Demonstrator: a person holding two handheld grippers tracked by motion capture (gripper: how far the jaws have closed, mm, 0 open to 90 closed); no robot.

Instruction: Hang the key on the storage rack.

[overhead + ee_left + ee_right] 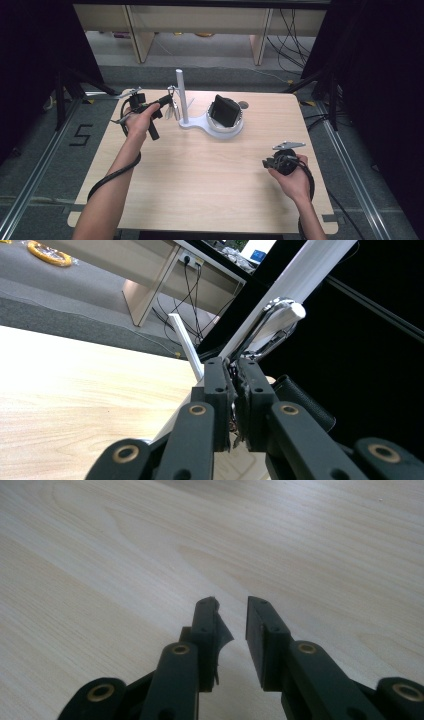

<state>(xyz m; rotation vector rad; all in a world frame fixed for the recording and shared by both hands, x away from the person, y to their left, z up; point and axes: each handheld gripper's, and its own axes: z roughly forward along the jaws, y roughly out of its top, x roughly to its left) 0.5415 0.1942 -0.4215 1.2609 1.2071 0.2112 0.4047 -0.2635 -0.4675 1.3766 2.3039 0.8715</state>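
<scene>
Left tool (234, 390) is clamped on a metal clip (272, 322) hooked over the white stand's (183, 95) peg, near the tabletop's (210, 175) far edge. Right tool (232, 625) idles with jaws apart by the right edge. Best to lift the clip straight along the peg, without twisting.

Even overhead light keeps the pale desk (200, 165) bright in the high view, while its dark side edges swallow detail. In the left gripper view a metal clasp (272, 322) glints and the black fingers (217, 405) blur close up; the right gripper view looks soft and dim.
</scene>
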